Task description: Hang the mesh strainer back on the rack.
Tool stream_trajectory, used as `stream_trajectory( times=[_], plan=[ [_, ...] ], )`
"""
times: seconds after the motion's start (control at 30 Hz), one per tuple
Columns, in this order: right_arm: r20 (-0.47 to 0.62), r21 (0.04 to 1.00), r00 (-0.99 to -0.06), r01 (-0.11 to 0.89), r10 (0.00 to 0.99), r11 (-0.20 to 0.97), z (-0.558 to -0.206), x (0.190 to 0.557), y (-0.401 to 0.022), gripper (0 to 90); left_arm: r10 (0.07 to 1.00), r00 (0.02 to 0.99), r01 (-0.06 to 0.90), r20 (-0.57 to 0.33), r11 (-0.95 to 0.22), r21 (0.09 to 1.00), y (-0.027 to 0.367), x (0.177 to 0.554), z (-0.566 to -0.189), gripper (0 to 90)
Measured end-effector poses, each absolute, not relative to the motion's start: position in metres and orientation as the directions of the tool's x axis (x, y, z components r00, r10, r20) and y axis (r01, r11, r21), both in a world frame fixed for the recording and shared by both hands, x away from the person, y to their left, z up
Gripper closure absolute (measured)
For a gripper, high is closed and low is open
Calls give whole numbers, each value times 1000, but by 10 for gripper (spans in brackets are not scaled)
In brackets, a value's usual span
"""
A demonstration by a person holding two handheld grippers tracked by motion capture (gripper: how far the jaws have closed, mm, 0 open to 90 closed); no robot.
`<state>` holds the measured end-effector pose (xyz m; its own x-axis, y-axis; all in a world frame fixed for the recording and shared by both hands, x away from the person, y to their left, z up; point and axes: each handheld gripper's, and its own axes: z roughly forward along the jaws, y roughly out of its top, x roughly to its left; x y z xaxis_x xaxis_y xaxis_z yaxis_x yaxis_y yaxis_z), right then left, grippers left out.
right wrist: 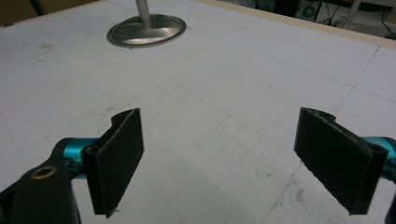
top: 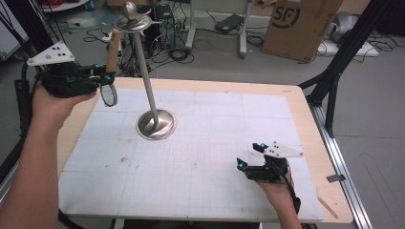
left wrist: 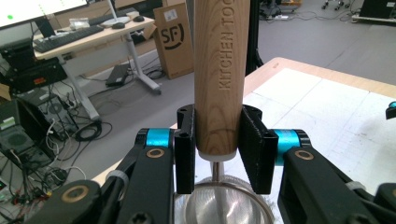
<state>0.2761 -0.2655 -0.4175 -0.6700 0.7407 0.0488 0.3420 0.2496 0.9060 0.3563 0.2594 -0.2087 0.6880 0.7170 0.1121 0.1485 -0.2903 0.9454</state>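
Nearby: metal stand (top: 154, 110) beside left hand-held gripper (top: 106, 76) gripping strainer (top: 111, 67).

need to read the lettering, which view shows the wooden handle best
The left gripper view: the wooden handle stands upright between that gripper's fingers, close enough to read KITCHEN TOO. In the high view the handle is small and far, above the left gripper. The right gripper view looks across the table at the metal stand's base.

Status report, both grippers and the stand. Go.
Left gripper shut on strainer's wooden handle, raised beside metal stand. Right gripper open, low over table. Nothing between strainer and stand.
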Motion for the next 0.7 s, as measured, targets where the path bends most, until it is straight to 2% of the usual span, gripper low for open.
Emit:
stream_trajectory(
  times=[0.37, 0.53, 0.7],
  plan=[
    [49, 909, -670, 338, 741, 245, -417, 276, -267, 148, 720, 691, 163, 67, -245, 956, 246, 367, -217, 688],
    [51, 909, -668, 339, 743, 243, -417, 276, -268, 147, 712, 697, 159, 78, -261, 952, 244, 367, -218, 678],
    [50, 908, -669, 340, 742, 245, -417, 276, -267, 147, 718, 693, 174, 69, -259, 950, 243, 364, -219, 592]
  ],
)
